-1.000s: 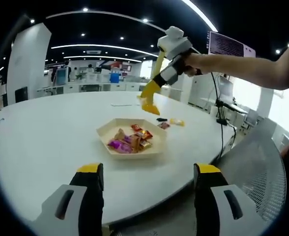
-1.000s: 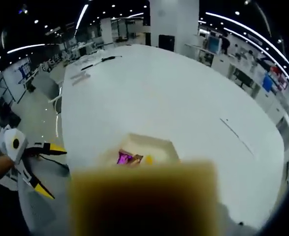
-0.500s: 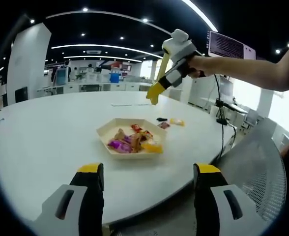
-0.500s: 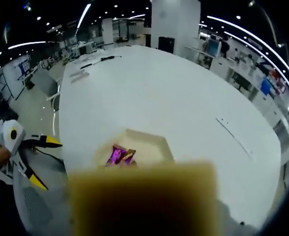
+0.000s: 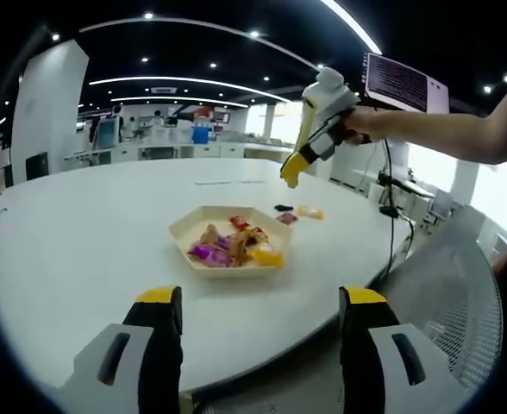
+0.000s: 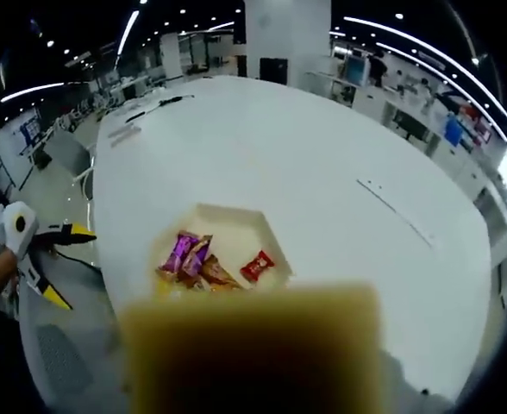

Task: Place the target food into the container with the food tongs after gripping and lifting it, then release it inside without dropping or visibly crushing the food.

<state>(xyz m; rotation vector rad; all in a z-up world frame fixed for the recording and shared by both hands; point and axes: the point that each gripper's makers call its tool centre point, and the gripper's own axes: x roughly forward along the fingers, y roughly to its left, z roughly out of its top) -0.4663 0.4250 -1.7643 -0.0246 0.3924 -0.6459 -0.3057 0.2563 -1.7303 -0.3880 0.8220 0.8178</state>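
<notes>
Right claw [image 5: 290,171], yellow tongs pinched narrow and empty, hangs above the worktop [image 5: 81,233], nearer the loose wrapped sweets [image 5: 298,215] right of the beige hexagonal tray [image 5: 184,229]; left claw [image 5: 258,302] gapes wide

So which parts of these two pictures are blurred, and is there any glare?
Right gripper view: the yellow tongs fill the bottom as a blurred block, too near to focus, while the tray and table are sharp. Left gripper view: the left gripper and tray are sharp; ceiling lights glare at the top, and the table edge bends.
</notes>
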